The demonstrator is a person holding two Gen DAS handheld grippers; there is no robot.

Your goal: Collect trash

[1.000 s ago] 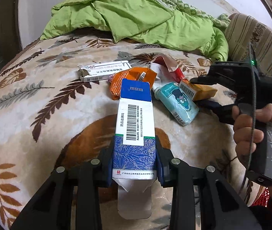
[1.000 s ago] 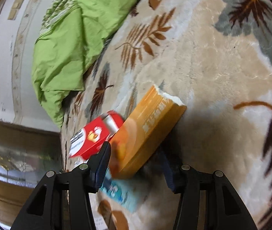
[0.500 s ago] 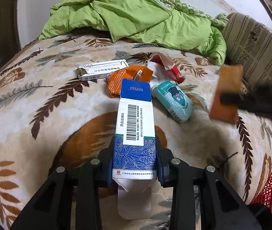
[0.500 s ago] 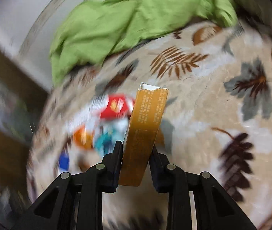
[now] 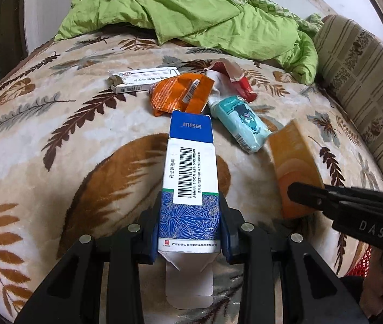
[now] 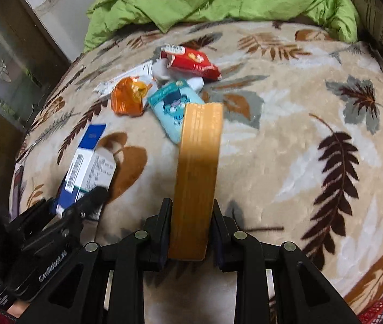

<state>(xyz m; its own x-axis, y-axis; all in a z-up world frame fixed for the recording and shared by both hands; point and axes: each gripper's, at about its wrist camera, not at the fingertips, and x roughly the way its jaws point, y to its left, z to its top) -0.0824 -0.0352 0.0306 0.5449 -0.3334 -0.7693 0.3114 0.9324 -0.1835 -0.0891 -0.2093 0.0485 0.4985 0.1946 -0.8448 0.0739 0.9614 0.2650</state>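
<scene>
1. While the left gripper [image 5: 190, 232] clamps the blue-and-white carton [image 5: 188, 178] above the leaf-patterned blanket [image 5: 56, 148], its jaws press both sides;
2. the right gripper [image 6: 191, 232] grips the orange box [image 6: 198, 172], jaws tight on its edges;
3. beyond the carton lie a teal packet [image 5: 241, 124], an orange wrapper [image 5: 178, 95], a red packet [image 6: 194, 62] and a white box [image 5: 143, 81].
</scene>
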